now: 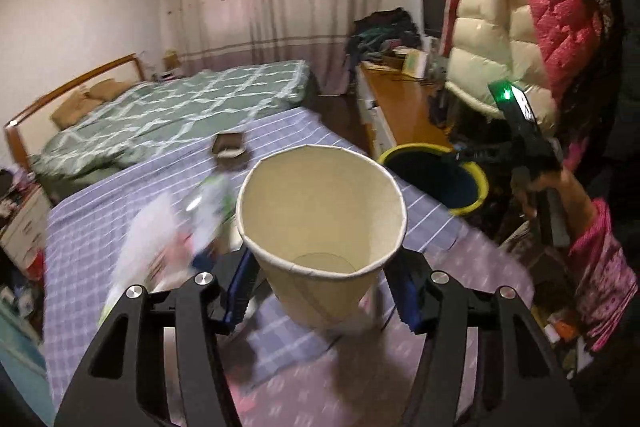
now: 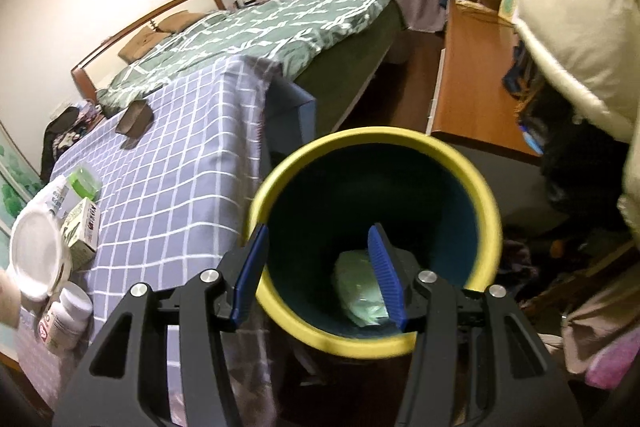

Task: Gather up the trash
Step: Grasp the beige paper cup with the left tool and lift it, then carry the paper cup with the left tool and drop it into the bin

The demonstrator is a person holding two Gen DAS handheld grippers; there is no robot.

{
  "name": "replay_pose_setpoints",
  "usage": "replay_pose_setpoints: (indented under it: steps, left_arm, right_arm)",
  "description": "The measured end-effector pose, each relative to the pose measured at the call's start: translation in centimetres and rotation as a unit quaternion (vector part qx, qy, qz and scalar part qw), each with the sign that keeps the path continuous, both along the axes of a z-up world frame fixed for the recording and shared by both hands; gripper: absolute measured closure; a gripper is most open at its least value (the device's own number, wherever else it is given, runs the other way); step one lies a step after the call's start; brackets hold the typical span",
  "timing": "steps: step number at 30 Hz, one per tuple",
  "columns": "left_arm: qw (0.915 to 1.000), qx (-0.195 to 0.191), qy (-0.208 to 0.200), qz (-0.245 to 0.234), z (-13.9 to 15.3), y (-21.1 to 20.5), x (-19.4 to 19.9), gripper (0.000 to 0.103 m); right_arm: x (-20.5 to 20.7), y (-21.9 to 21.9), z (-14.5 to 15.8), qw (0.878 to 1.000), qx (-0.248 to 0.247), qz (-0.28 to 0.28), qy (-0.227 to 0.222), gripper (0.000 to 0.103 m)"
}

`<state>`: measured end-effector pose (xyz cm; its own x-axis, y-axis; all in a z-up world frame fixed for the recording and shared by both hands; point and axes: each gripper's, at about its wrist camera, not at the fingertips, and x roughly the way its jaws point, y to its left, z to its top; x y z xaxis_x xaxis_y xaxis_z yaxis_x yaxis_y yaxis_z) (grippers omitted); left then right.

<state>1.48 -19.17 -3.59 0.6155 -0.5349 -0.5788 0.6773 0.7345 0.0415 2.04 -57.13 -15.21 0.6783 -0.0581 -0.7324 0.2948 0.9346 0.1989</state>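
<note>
Cup (image 1: pixel 320 227) is clamped upright between the left gripper's (image 1: pixel 320 291) pads, lifted above the checked bed. The bin (image 2: pixel 376 239) is gripped at its rim by the right gripper (image 2: pixel 320 275). Thin paper may be crushed or slip before it is carried across to the bin.

light: dim warm indoor | blur: motion smear near foreground | edges: fisheye bend, dark corners
</note>
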Motion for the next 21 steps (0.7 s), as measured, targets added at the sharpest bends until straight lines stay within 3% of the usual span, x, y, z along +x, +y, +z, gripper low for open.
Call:
replay_pose_setpoints:
  steps: [8, 21]
  left_arm:
    - [0.999, -0.001, 0.009, -0.045, 2.1, -6.6, 3.4, 0.045]
    - [0.997, -0.007, 0.012, -0.076, 4.2, -13.1, 6.8, 0.045]
  right_arm:
    - [-3.5, -2.1, 0.2, 1.0, -0.007, -0.019, -0.005, 0.053]
    - [-5.5, -3.8, -0.3, 1.0, -0.007, -0.03, -0.007, 0.053]
